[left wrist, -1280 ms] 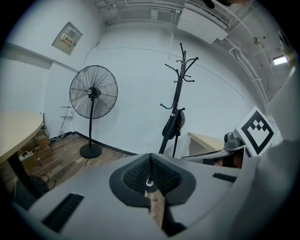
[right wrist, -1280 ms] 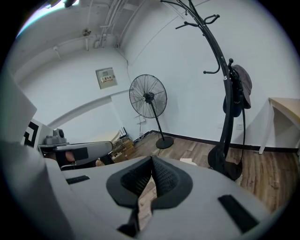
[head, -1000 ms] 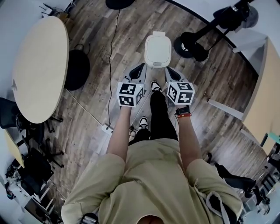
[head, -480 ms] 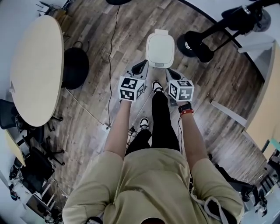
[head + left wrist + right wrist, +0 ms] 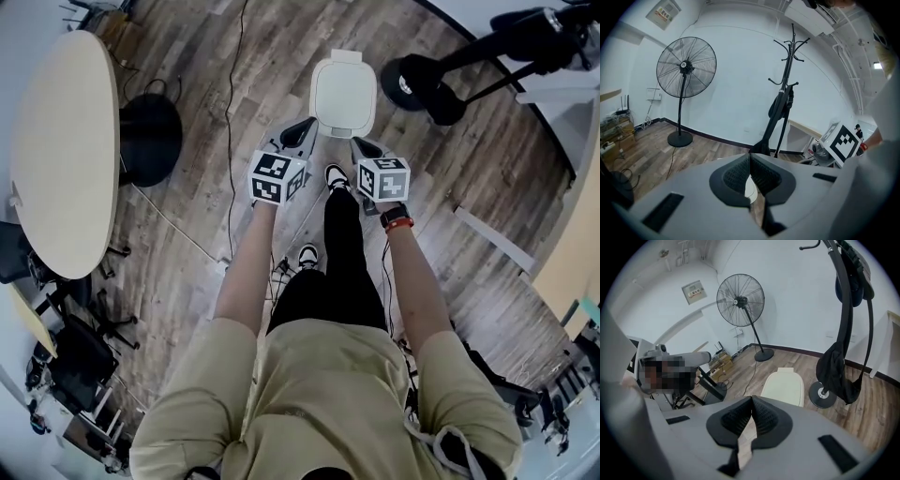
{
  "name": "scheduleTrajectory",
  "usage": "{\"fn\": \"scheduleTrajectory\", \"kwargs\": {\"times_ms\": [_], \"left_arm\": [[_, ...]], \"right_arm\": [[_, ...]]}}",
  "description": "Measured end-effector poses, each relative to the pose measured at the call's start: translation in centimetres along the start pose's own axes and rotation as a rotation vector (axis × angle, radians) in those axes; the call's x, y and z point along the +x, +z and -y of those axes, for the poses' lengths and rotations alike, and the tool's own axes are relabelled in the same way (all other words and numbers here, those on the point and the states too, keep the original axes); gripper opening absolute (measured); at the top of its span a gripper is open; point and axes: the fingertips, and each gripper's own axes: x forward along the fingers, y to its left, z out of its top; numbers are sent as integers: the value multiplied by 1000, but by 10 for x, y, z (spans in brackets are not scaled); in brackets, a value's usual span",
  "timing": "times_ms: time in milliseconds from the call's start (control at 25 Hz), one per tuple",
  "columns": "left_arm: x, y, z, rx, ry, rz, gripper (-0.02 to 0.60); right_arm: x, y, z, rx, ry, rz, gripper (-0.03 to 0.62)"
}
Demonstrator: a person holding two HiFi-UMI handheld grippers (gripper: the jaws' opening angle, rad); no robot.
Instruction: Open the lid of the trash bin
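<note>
My L claw (image 5: 300,131) & R claw (image 5: 366,148) are both clenched, nothing in either. Both hang near the white rectangular plastic trash bin (image 5: 344,94), lid down, on the wood-plank floor (image 5: 206,159) ahead of my feet.

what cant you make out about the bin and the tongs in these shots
- Head view: sides and any pedal of the trash bin, seen only from above.
- Left gripper view: nearly all of the bin, behind the shut left tongs.
- Right gripper view: the bin's base, behind the shut right tongs; also whatever the mosaic patch covers at left.
</note>
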Motion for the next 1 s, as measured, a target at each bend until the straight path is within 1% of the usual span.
{"fn": "scheduleTrajectory", "kwargs": {"times_ms": [480, 800, 1000], "left_arm": [[19, 16, -4, 34, -38, 71, 21], [29, 25, -4, 58, -84, 78, 21], [33, 33, -6, 62, -94, 104, 21]], "right_arm": [[24, -6, 11, -8, 27, -42, 15], [38, -3, 14, -33, 43, -60, 15], [46, -2, 18, -40, 43, -63, 17]]}}
